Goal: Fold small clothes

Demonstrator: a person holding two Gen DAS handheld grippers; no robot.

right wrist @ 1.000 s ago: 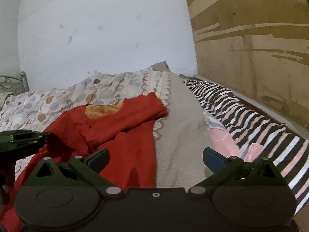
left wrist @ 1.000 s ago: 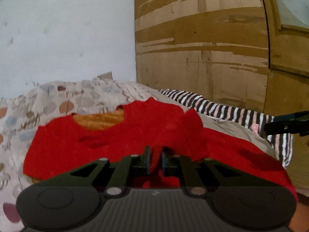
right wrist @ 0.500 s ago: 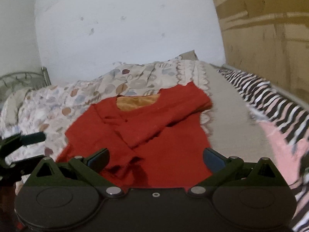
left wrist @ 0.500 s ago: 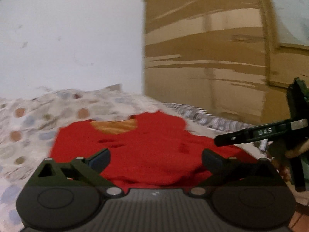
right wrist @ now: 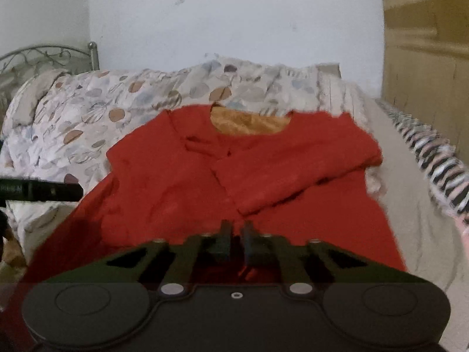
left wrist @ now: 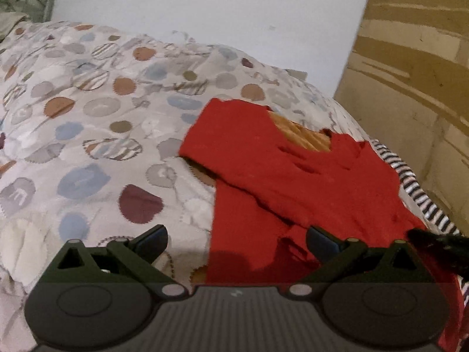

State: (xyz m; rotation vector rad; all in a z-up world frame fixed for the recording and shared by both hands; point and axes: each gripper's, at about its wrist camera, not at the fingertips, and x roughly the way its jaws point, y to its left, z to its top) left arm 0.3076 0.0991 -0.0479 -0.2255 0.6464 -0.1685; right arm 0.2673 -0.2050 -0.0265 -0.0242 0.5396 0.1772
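Note:
A small red top (right wrist: 222,176) with an orange lining at the neck lies flat on the bed, both sleeves folded in across the chest. It also shows in the left wrist view (left wrist: 293,182). My right gripper (right wrist: 235,237) is shut on the red top's near hem at the middle. My left gripper (left wrist: 236,239) is open and empty, low over the top's left edge, with one finger over the bedspread and the other over the red cloth. The right gripper's finger pokes in at the right of the left wrist view (left wrist: 433,242).
The patterned bedspread (left wrist: 88,135) with coloured spots covers the bed to the left. A black and white striped cloth (right wrist: 439,164) lies along the right side by the wooden wall (right wrist: 425,58). A metal headboard (right wrist: 44,55) stands at the far left.
My left gripper has let go of the red cloth, opened and swung left. My right gripper has moved to the middle of the hem and closed on it.

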